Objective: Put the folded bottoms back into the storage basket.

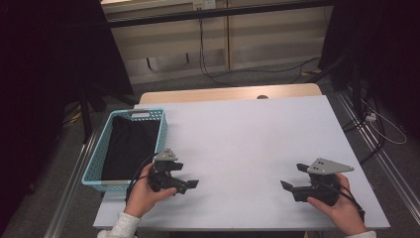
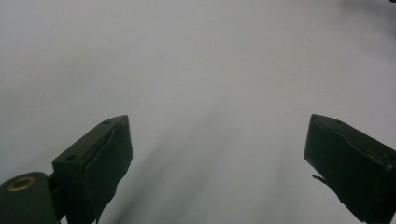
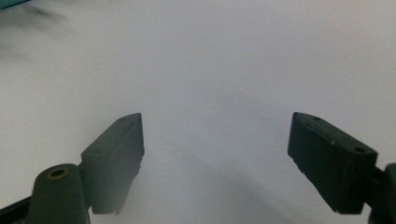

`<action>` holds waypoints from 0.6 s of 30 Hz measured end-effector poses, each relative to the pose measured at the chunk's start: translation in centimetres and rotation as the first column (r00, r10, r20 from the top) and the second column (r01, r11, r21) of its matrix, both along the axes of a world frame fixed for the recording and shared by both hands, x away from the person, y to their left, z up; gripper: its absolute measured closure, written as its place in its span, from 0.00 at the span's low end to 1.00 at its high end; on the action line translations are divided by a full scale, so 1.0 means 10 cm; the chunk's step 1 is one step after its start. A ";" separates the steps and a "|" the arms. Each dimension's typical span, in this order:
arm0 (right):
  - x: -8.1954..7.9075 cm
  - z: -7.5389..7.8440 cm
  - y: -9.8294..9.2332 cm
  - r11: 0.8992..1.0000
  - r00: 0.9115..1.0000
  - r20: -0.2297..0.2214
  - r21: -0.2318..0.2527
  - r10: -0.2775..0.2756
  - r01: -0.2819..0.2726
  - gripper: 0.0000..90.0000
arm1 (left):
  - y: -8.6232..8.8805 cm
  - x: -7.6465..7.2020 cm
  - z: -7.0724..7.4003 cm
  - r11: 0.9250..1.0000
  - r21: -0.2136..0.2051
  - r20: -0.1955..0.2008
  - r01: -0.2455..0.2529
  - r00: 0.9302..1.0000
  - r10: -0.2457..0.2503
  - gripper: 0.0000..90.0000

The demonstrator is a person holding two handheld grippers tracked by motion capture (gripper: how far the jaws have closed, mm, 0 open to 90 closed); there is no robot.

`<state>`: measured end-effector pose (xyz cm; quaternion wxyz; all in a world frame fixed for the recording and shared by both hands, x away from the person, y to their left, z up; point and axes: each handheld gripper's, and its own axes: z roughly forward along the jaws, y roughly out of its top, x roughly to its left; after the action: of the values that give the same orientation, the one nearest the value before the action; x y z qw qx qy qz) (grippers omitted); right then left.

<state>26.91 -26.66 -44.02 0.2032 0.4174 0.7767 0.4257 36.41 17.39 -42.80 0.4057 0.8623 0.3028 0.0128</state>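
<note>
We see left gripper (image 1: 190, 184) jaws wide apart, nothing between, only bare white table top (image 2: 196, 70) under them. Right gripper (image 1: 289, 179) jaws wide apart too, holding nothing. Both sit low near front edge, tips facing each other, well apart. We think hands wait, ready to reach. Black folded cloth (image 1: 130, 146) lies inside light blue plastic basket (image 1: 97, 148) at table's left, just beside left gripper.

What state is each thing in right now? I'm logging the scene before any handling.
left gripper: open, nothing between its jaws, low over the table.
right gripper: open, nothing between its jaws.
basket: upright at the table's left edge, holding the black cloth.
black cloth: lying inside the basket.
table: white top bare between the grippers.
</note>
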 end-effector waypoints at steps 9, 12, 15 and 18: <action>-0.01 0.00 -0.01 1.000 1.000 0.000 0.001 -0.003 0.003 0.20 | 0.03 -0.05 0.01 1.000 -0.007 0.009 0.007 1.000 -0.007 0.09; -0.02 0.00 -0.01 1.000 1.000 0.002 0.003 -0.005 0.005 0.20 | 0.03 -0.06 0.01 1.000 -0.008 0.015 0.008 1.000 -0.008 0.09; -0.02 0.00 -0.01 1.000 1.000 0.003 0.003 -0.004 0.003 0.20 | 0.04 -0.08 0.00 1.000 -0.015 0.015 0.005 1.000 -0.005 0.09; -0.02 0.00 -0.01 1.000 1.000 0.001 -0.001 -0.005 0.005 0.20 | 0.04 -0.09 0.00 1.000 -0.013 0.014 0.008 1.000 -0.008 0.09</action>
<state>26.72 -26.78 -44.07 0.2047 0.4190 0.7759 0.4248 35.49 17.78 -42.85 0.4132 0.8608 0.2966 0.0151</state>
